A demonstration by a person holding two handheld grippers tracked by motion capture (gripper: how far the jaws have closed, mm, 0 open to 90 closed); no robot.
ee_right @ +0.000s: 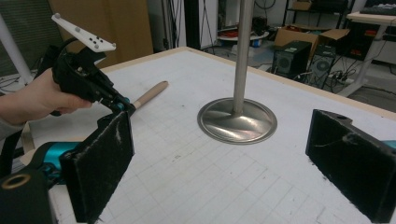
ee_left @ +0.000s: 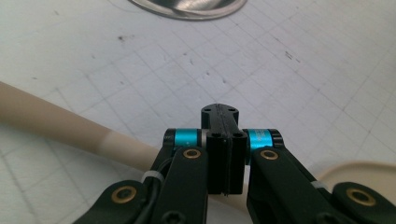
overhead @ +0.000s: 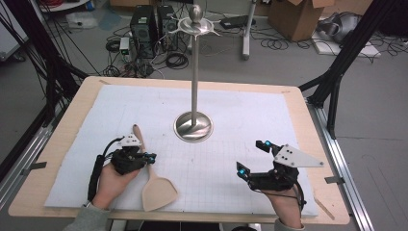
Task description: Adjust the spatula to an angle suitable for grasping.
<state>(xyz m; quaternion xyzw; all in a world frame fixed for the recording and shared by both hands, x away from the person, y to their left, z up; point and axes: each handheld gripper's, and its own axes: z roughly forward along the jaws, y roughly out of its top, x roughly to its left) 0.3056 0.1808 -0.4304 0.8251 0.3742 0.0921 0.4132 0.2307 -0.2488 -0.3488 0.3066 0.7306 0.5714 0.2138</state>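
**Wooden spatula clamped near the neck, right jaws idle**

Your left gripper (overhead: 150,156), lower left of the high view, is clamped across the wooden spatula (overhead: 155,185) where handle meets blade. The handle runs toward upper left in the left gripper view, the blade edging in at lower right. The spatula seems to rest on the white gridded mat (overhead: 231,115).

Your right gripper (overhead: 251,156), lower right, stands wide apart on nothing.

Grip sits off balance, so on lifting, the blade may sag or swivel. Swinging toward the steel stand (overhead: 193,126) at frame centre, the long handle could strike its pole.
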